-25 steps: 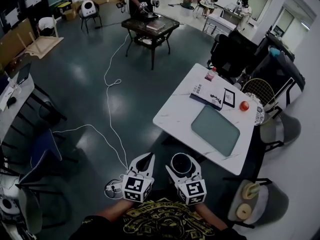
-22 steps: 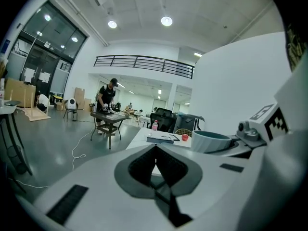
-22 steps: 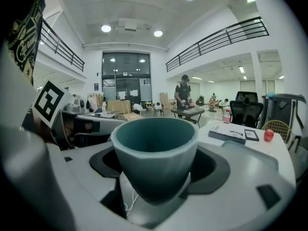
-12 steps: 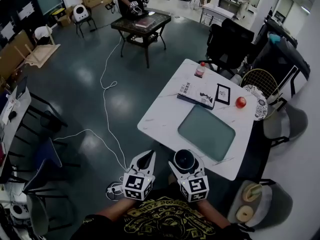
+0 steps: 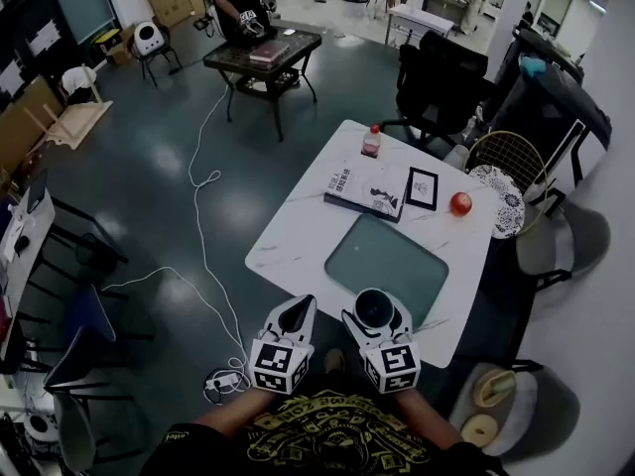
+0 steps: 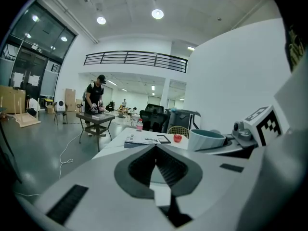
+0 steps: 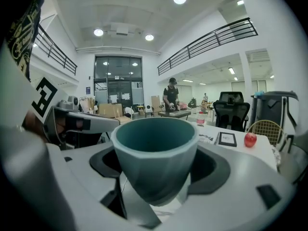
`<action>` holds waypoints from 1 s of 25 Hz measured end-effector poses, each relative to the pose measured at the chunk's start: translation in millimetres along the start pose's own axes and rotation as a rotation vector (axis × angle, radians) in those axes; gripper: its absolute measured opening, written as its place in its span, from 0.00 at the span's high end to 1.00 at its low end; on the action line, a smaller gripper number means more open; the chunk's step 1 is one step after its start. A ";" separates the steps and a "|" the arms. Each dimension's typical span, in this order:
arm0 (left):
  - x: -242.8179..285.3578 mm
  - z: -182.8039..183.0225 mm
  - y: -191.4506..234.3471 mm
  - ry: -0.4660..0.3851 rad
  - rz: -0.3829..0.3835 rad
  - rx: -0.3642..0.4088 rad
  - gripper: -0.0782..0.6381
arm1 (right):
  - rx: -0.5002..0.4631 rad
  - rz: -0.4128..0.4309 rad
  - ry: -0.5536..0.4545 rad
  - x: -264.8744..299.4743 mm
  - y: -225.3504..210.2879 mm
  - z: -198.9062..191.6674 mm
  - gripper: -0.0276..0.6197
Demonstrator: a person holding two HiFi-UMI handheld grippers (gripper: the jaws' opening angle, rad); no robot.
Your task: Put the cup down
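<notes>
From your head camera, you are in the carrying part of the job, and the cup (image 5: 374, 308) is not down yet. Your right tongs (image 5: 375, 312) are clenched around it, one jaw on each side. The cup sits up in the air at the near edge of the green mat (image 5: 392, 256). That mat lies on the white tabletop (image 5: 293, 236). Your left tongs (image 5: 300, 306) are just to the left of the mat's near corner, with nothing in them. Past the mat's far side lie a book (image 5: 362, 188), a small picture frame (image 5: 422, 188) and a red apple (image 5: 460, 203). I think the mat is a good, bare spot for the cup. Next you need to lower the cup straight down until its bottom rests flat, and then let the jaws go. Keep it level so it does not tip.

In the left gripper view, the jaws are pressed together at their tips and hold nothing. The cup shows off to the right, on the near side of the mat.

In the right gripper view, the cup fills the middle and stands upright. It is a dull blue-green, with a darker green inside. It is wide at the top and gets narrow toward the bottom, and its sides have flat faces. It looks empty. The jaws grip its lower half from both sides. I cannot tell from here how high it is above the mat, so go down slowly.
</notes>
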State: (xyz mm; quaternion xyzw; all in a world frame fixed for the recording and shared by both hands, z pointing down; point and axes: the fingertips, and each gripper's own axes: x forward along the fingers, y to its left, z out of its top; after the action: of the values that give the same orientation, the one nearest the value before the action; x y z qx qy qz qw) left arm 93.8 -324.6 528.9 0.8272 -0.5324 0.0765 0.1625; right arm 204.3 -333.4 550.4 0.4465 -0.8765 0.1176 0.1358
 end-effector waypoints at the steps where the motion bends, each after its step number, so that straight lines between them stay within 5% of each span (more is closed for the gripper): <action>1: 5.9 -0.4 -4.0 0.001 -0.005 0.000 0.88 | 0.000 -0.006 0.001 -0.3 -7.5 -0.9 0.38; 25: 106.6 -44.9 -45.1 0.120 -0.071 -0.024 0.88 | 0.032 -0.102 0.073 30.6 -110.7 -52.4 0.38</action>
State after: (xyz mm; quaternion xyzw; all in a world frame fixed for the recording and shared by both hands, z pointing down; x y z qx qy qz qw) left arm 181.7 -383.0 594.4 0.8374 -0.4930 0.1138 0.2066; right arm 284.1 -402.7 619.4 0.4880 -0.8452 0.1408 0.1662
